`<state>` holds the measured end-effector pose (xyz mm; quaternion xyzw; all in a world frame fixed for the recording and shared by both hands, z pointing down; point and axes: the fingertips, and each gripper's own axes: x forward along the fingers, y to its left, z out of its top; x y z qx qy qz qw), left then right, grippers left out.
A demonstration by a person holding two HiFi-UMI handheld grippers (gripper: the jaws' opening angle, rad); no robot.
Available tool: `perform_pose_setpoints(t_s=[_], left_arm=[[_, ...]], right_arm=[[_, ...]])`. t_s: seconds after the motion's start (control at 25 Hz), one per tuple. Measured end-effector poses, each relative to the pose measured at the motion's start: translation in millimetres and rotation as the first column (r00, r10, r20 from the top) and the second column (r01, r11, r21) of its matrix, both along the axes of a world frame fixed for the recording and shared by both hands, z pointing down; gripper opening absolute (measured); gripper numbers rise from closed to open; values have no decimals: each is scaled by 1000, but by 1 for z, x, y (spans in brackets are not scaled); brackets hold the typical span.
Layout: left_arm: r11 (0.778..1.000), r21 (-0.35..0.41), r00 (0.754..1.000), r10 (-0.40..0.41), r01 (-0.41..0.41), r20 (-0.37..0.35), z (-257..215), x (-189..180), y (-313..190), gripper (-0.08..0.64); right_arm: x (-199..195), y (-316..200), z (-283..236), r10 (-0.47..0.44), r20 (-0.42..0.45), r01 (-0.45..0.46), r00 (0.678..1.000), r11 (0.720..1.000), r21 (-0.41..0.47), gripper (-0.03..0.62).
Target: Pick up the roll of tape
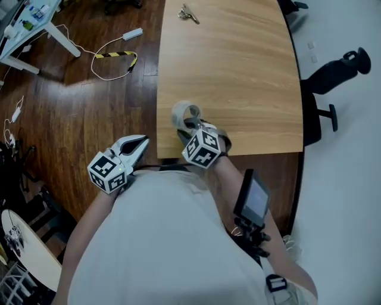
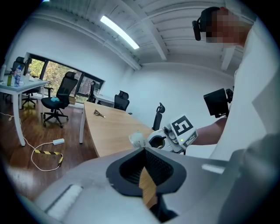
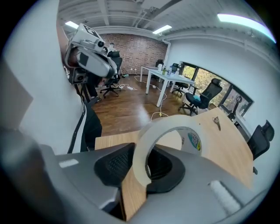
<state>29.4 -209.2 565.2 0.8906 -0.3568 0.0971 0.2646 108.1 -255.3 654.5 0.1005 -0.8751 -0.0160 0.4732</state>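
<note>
The roll of tape (image 1: 186, 113) is held just left of centre in the head view, over the near edge of the worktop (image 1: 238, 59). It is clamped by the right gripper (image 1: 191, 126), whose jaws are closed part-way onto the band. In the right gripper view the roll (image 3: 173, 122) is seen as a pale, smooth ring standing on edge between 2 dark, ribbed pads, with a printed label on its inner core. The right gripper (image 3: 140, 170) is shown with grey, matt shells at the bottom of that frame. The worktop is a light wood-grain slab with a curved right edge. A small metal object (image 1: 188, 13) lies at its far end, at the top of the frame. The left gripper (image 1: 141, 143) is held at the lower left, beyond the worktop edge and over dark floorboards (image 1: 71, 101). In its own view the left gripper (image 2: 146, 168) is seen with its tips brought together and nothing between them.
</note>
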Motion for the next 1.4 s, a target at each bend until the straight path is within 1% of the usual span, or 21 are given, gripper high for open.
perform_pose_setpoints(t_s=[0.08,0.2,0.28,0.36,0.44,0.52,0.64,0.72,0.8,0.92,1.0,1.08,1.16,1.28,1.4], left_arm=[[1000,6,1000,20,-20,-5,-1,10,-7,6],[999,23,999,41,-41,-11,-3,16,-17,6],[999,29,999,43,-42,-19,-3,17,-21,6],[998,28,998,51,-50,-31,-1,22,-24,6],[997,35,997,76,-75,-34,-3,28,-25,6],[993,55,994,104,-102,-30,-9,30,-25,6],[988,89,991,129,-126,-27,-19,22,-27,6],[986,96,989,142,-139,-30,-22,13,-26,6],[983,101,987,159,-155,-32,-24,6,-23,6],[979,111,984,173,-168,-37,-28,-6,-24,6],[977,114,982,184,-178,-43,-31,-13,-25,6],[973,116,978,204,-197,-49,-31,-16,-24,6],[967,123,971,232,-223,-57,-33,-17,-23,6],[951,142,956,286,-275,-64,-40,-10,-21,6],[933,159,939,336,-323,-65,-45,1,-20,6]], right_arm=[[6,-5,-15,23,41,-24,999,999,25,92],[10,-14,-40,84,131,-92,988,994,53,92],[11,-16,-57,122,202,-136,972,989,55,92],[15,-17,-73,167,280,-184,945,982,38,92],[21,-17,-92,214,361,-238,908,971,23,92],[23,-17,-112,256,437,-291,862,957,13,92],[18,-19,-138,316,546,-362,776,932,-24,92],[17,-17,-149,355,597,-405,719,913,-56,92],[17,-12,-156,382,631,-435,675,897,-77,92],[13,-5,-169,399,676,-464,620,881,-94,92],[9,0,-175,415,705,-480,576,869,-120,92],[5,5,-178,429,724,-494,541,858,-140,92],[1,12,-178,437,733,-506,522,850,-147,92],[0,21,-182,443,739,-528,507,837,-140,92],[5,28,-183,466,741,-559,483,816,-148,92]])
